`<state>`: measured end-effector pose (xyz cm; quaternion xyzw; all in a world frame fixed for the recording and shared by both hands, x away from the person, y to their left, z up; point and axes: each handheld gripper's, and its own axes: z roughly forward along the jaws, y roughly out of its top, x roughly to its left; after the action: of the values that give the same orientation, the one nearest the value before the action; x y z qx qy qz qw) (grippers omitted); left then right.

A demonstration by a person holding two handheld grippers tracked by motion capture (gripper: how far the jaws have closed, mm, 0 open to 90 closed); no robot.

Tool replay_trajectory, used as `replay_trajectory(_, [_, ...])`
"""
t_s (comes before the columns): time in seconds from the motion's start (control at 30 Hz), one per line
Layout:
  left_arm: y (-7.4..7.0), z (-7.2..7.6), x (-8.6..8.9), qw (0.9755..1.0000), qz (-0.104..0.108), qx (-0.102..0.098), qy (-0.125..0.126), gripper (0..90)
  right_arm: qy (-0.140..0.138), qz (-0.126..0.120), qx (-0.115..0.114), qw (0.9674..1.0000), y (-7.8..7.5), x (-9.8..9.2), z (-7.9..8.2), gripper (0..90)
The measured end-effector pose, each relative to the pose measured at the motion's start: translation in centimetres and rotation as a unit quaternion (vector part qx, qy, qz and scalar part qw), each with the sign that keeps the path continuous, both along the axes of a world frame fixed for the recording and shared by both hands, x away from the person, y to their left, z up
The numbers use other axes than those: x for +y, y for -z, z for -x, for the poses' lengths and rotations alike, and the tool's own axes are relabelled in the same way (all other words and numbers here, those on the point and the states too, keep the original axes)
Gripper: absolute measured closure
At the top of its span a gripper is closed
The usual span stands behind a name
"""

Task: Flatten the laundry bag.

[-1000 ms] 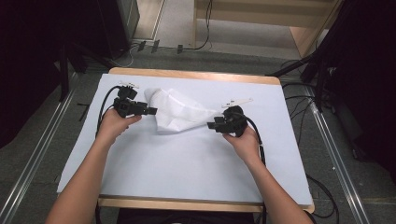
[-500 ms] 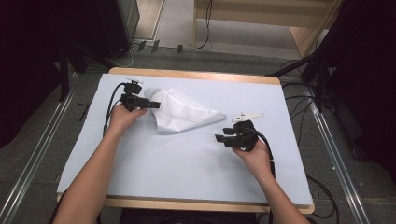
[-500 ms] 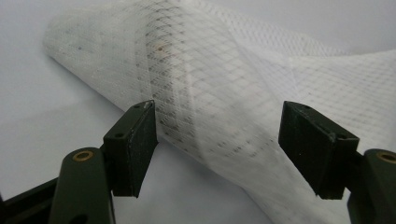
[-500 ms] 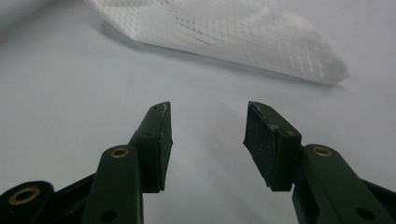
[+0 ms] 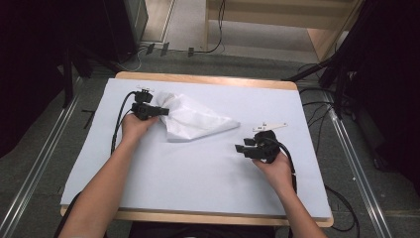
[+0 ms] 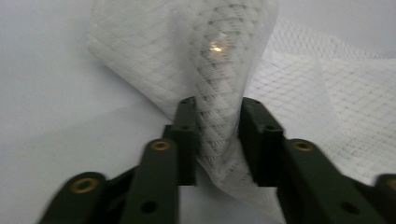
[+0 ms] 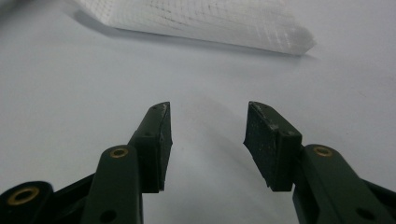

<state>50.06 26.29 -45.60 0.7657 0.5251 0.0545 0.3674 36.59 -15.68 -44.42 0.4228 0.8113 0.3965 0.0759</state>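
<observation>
Left gripper point(image 6: 217, 140) fingers, just closing, apparently pinch the mesh cloth point(image 6: 219, 70); right gripper point(image 7: 208, 140) fingers gape empty.

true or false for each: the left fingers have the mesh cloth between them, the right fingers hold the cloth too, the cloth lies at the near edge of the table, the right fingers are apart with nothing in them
1. The left gripper has the white mesh cloth between its fingers. True; its jaws have just been closing on a raised fold.
2. The right gripper holds the cloth too. False: it is apart from the cloth.
3. The cloth lies at the table's near edge. False: it lies in the far half.
4. The right fingers are apart, with nothing between them. True.
</observation>
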Motion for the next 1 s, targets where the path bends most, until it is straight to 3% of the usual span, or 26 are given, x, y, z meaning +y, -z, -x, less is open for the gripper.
replay_trajectory(0.13, [-0.3, 0.2, -0.2, 1.0000, 0.009, 0.002, 0.001, 82.1, -0.003, 0.000, 0.000, 1.0000, 0.1, 0.2, -0.1, 50.5])
replay_trajectory(0.23, [-0.9, 0.4, -0.2, 0.9997, 0.024, -0.006, 0.007, 85.7, -0.006, 0.002, 0.003, 1.0000, 0.2, 0.3, -0.2, 50.6])
replay_trajectory(0.63, [-4.7, 2.7, -1.1, 0.9966, 0.042, -0.056, 0.044, 86.4, -0.006, 0.001, 0.003, 1.0000, 0.4, 0.3, -0.6, 50.6])
replay_trajectory(1.0, [-6.3, 4.5, -2.4, 0.9925, 0.063, -0.064, 0.083, 86.3, 0.017, -0.004, 0.006, 0.9998, 0.4, -0.7, -1.2, 49.7])
